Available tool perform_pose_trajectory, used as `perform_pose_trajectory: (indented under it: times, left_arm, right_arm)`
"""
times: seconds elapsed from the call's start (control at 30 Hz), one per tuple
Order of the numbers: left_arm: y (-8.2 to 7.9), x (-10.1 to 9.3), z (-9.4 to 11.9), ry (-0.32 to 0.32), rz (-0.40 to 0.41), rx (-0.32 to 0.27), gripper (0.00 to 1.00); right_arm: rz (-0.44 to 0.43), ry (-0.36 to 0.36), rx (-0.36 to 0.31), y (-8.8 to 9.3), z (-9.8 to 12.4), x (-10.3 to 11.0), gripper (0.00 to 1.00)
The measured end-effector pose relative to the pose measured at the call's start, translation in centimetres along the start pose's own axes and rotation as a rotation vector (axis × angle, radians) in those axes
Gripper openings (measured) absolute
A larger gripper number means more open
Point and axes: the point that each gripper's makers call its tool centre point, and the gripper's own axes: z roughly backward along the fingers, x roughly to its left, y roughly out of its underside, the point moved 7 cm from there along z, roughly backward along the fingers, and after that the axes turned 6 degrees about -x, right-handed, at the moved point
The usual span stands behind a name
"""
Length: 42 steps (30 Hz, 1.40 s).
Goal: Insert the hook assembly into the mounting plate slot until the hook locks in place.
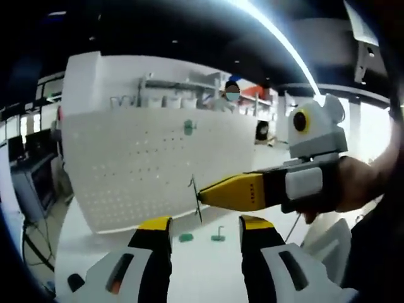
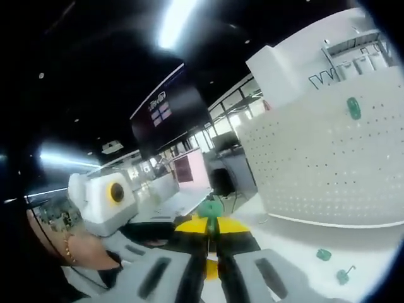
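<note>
My right gripper [image 2: 211, 228] is shut on a hook assembly [image 2: 209, 208], whose green base pokes up between the yellow jaw tips. In the left gripper view that same right gripper [image 1: 203, 196] reaches in from the right, and the hook assembly's thin wire [image 1: 196, 201] hangs at its tips. It is held in the air in front of a white pegboard [image 1: 145, 170]. A small green mounting plate [image 1: 189, 127] sits high on the board, also seen as mounting plate [image 2: 354, 107]. My left gripper [image 1: 205, 224] stands open below, holding nothing.
Two loose green pieces [image 1: 185, 237] [image 1: 218, 237] lie on the white table [image 1: 202, 265] at the pegboard's foot; these pieces [image 2: 324, 254] [image 2: 343, 276] also show on the right. A person's hand [image 1: 360, 186] holds the right gripper. White cups line a shelf [image 1: 158, 100] above the board.
</note>
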Motion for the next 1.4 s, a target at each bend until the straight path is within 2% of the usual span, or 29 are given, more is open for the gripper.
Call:
perform_pose_trajectory:
  times: [0.27,0.57,0.73,1.17,1.4]
  left_arm:
    - [-0.7,0.4,0.7,0.002,0.056,-0.056,0.7]
    - [-1.2,0.6,1.1,0.006,0.084,-0.093,0.82]
    - [-1.2,0.4,1.0,-0.003,0.109,-0.101,0.91]
    - [-1.1,0.3,0.7,0.0,0.135,-0.104,0.98]
    - [-0.7,0.2,0.6,0.004,0.137,-0.092,1.0]
  right_arm:
    - [0.022,-0.011,0.007,-0.4,0.0,-0.5,0.0]
    - [0.033,0.012,-0.008,-0.7,0.1,-1.4,0.0]
    - [0.077,0.085,-0.075,-2.1,0.3,-2.3,0.0]
    - [0.073,0.148,-0.133,-3.4,-0.1,-3.7,0.0]
    - [0.082,0.209,-0.163,-4.1,-0.4,-5.4,0.0]
